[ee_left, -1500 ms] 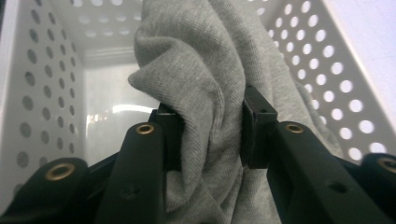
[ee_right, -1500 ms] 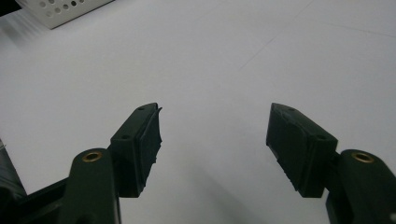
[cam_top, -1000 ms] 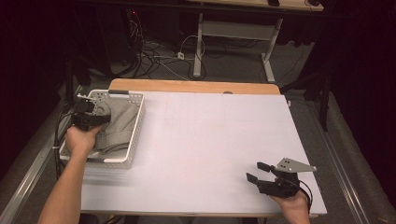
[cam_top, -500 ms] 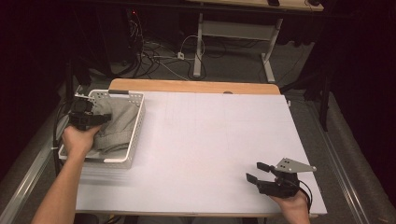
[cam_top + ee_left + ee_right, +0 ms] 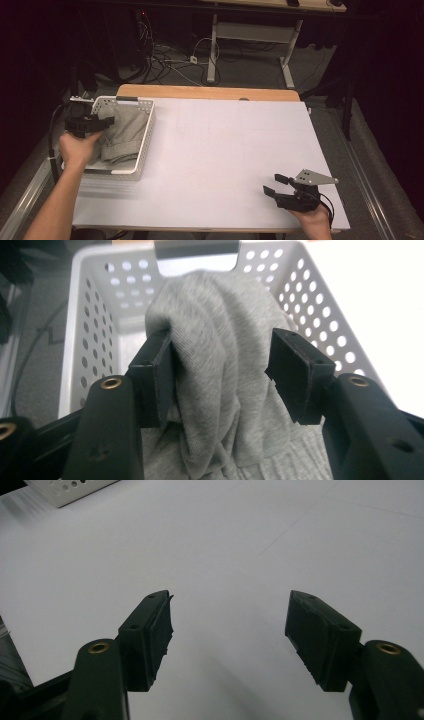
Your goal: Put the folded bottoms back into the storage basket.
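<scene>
A white perforated basket (image 5: 145, 145) stands at the table's left edge with a crumpled grey cloth (image 5: 125, 135) inside. My left gripper (image 5: 107, 120) hovers over the basket's near-left part. In the left gripper view its jaws have just been opening and stand apart around a raised fold of the grey cloth (image 5: 215, 320). The fold leans on the left pad, and a gap shows at the right pad (image 5: 295, 370). My right gripper (image 5: 272, 184) rests near the table's front right, open, with only bare white tabletop between its fingertips (image 5: 230, 630).
The white table surface (image 5: 225, 150) stretches between basket and right gripper. A wooden strip (image 5: 200, 92) edges its far side. Beyond it lie floor cables and a desk frame (image 5: 250, 30). A corner of the basket (image 5: 65, 492) shows in the right gripper view.
The left hand has lifted a little above the basket and its jaws have spread apart. The cloth stays in the basket. The right gripper has kept still.
</scene>
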`<state>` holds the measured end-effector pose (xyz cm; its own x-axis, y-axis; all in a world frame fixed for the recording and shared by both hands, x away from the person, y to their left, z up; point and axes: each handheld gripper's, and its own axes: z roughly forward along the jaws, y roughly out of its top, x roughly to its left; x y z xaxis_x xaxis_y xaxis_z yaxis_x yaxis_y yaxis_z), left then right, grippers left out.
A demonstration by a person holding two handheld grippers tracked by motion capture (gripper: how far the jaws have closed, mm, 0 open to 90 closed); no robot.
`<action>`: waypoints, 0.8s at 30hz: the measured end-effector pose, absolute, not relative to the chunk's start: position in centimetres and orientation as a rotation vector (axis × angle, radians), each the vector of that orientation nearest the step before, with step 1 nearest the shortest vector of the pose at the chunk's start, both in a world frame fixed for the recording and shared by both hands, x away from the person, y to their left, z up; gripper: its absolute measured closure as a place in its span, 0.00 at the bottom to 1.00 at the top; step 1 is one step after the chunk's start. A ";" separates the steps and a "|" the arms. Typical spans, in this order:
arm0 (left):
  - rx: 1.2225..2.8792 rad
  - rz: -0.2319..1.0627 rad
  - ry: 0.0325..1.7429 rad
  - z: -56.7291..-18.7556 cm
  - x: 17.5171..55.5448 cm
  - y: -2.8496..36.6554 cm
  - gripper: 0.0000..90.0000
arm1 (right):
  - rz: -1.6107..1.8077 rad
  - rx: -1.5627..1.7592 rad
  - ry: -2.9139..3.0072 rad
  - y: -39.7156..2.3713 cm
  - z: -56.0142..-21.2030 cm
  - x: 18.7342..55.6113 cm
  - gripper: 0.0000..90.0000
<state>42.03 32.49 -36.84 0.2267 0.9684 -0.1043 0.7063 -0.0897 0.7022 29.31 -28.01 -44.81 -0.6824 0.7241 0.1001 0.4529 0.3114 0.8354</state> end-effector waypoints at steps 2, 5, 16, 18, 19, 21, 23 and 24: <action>1.862 0.527 1.531 -36.5 41.9 32.4 0.49 | 1.311 1.064 2.288 -28.0 -44.8 29.3 0.40; 1.870 0.514 1.516 -36.4 41.8 32.2 0.52 | 1.311 1.062 2.289 -28.0 -44.8 29.3 0.40; 1.933 0.449 1.639 -39.1 43.9 32.0 0.76 | 1.310 1.064 2.294 -28.0 -44.9 29.3 0.40; 1.927 0.444 1.665 -39.6 44.3 32.1 0.76 | 1.309 1.062 2.298 -28.0 -44.9 29.4 0.40; 1.921 0.439 1.676 -39.8 44.4 32.2 0.76 | 1.308 1.062 2.299 -28.0 -44.9 29.4 0.40; 1.925 0.434 1.702 -40.3 44.8 32.3 0.76 | 1.309 1.061 2.299 -28.0 -44.9 29.4 0.40; 1.952 0.435 1.731 -40.8 45.1 32.3 0.76 | 1.308 1.062 2.300 -28.0 -44.9 29.4 0.40; 1.962 0.427 1.749 -41.1 45.3 32.3 0.76 | 1.308 1.063 2.300 -28.0 -45.0 29.4 0.40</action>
